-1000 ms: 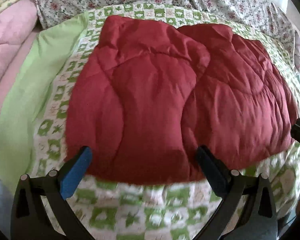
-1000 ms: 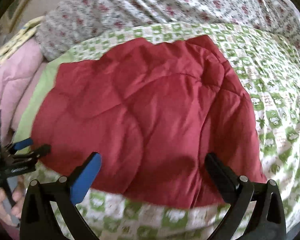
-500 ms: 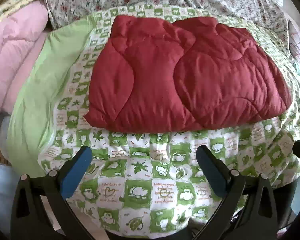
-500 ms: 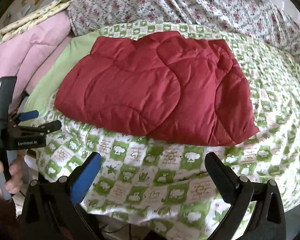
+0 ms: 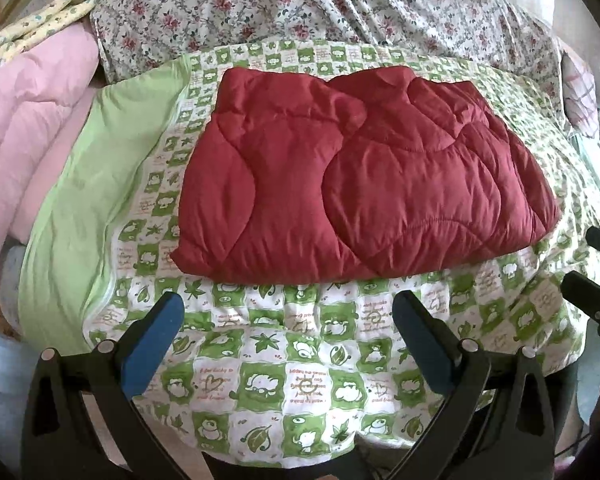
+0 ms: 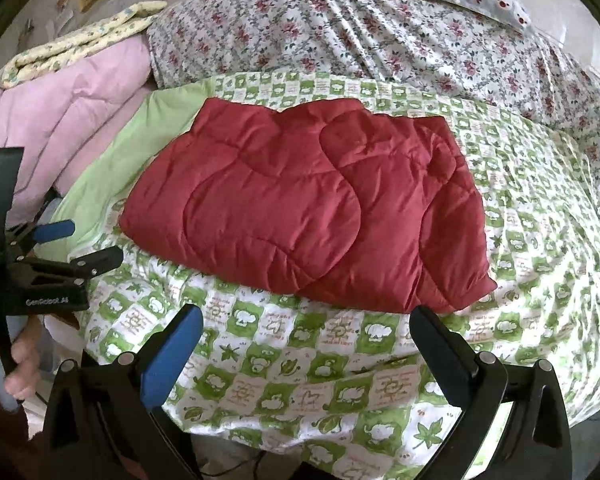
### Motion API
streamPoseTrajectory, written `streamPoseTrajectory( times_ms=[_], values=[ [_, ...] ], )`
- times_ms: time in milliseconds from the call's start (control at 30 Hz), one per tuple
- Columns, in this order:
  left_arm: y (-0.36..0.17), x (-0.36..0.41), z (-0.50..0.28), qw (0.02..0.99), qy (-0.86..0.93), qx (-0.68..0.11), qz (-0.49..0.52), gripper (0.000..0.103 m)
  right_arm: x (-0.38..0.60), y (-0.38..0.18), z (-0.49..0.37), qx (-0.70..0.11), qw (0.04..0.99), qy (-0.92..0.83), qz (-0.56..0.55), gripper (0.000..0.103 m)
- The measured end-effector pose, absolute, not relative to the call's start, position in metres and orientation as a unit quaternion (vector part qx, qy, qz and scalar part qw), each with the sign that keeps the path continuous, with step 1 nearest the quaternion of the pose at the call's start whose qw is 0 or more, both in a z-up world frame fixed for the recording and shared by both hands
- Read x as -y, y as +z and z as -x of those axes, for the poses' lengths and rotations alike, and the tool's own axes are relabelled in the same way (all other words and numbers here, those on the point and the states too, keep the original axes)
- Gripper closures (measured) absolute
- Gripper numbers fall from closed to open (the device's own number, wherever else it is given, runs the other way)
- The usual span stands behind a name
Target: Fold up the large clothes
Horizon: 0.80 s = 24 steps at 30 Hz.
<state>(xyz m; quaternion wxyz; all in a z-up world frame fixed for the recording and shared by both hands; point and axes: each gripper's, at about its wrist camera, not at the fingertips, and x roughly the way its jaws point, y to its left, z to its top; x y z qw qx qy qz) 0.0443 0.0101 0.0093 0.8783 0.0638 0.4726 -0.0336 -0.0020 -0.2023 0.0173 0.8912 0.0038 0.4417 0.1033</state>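
A dark red quilted garment (image 5: 356,184) (image 6: 312,208) lies folded into a thick rectangle on the green-and-white patterned blanket (image 5: 300,384) (image 6: 332,384). My left gripper (image 5: 288,312) hangs open above the blanket's front part, short of the garment's near edge, with nothing between its fingers. My right gripper (image 6: 306,328) is open too, empty, near the garment's front right corner. In the right wrist view the left gripper (image 6: 80,244) shows at the left, held by a hand (image 6: 16,364). The right gripper's fingertips (image 5: 592,292) peek in at the right edge of the left wrist view.
A pink quilt (image 5: 28,128) (image 6: 80,112) with a yellow patterned cloth (image 6: 76,48) on it is piled at the left. A floral sheet (image 5: 320,4) (image 6: 380,32) covers the bed behind. A plain green border (image 5: 84,208) edges the blanket on the left. The blanket drops off the bed's front edge.
Both grippers have pulled back and away from the red garment, which earlier filled the views between their fingers. The garment lies folded and has not shifted on the blanket.
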Motion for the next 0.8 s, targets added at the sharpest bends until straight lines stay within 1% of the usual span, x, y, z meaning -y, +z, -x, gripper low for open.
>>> streamPoseTrajectory(
  times_ms=[367,800],
  values=[
    [0.000,0.001,-0.055,0.878,-0.038,-0.473,-0.066,0.000,0.201,-0.004,-0.015,-0.448,0.889,0.099,-0.014,0.000],
    [-0.006,-0.001,-0.063,0.876,-0.036,-0.478,-0.054,0.000,0.202,-0.010,-0.026,-0.448,0.889,0.093,-0.018,0.000]
  ],
)
